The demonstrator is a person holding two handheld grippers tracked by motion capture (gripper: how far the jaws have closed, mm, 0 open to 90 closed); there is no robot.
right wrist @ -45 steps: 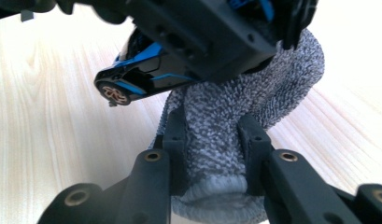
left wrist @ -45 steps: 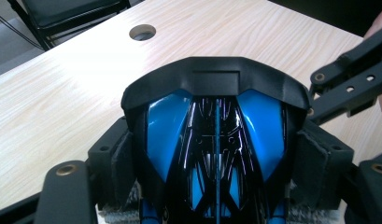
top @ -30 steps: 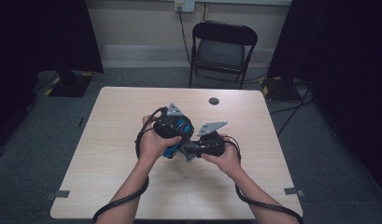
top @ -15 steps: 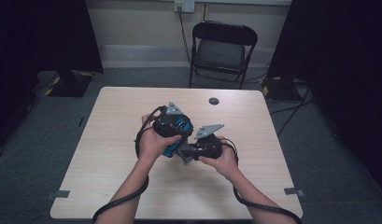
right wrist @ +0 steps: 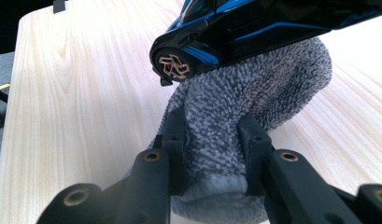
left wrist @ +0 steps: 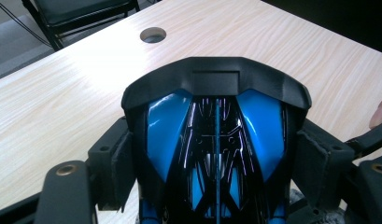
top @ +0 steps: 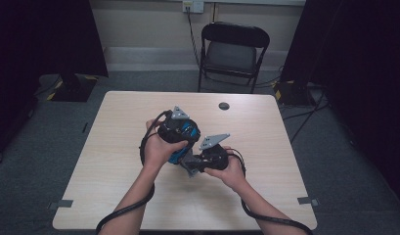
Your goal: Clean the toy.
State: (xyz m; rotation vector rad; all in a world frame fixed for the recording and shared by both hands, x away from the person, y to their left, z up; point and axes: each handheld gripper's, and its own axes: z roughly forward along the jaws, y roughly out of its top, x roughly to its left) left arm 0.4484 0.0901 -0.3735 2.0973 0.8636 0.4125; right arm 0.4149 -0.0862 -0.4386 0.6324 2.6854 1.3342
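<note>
The left gripper [left wrist: 216, 154] is clamping a glossy blue and black toy car [left wrist: 216, 140] by its flanks, with the jaws standing wide around the body. The right gripper [right wrist: 212, 149] is pinching a grey knitted cloth [right wrist: 254, 98], its jaws pressed together on a bunched fold directly under the car's end, where a small copper-coloured part [right wrist: 174, 66] is showing. Both are hovering over the middle of the tabletop [top: 114, 147], nearer the person's edge than the far edge with its round cable hole [top: 223, 105].

The risks, as I judge them: the car's shell is slick and curved, so any rubbing push from the cloth may be levering it out of the left pads. The loopy knit could be snagging on that copper part. The cloth's hold is only a narrow fold, which could be slipping free under a tug.
</note>
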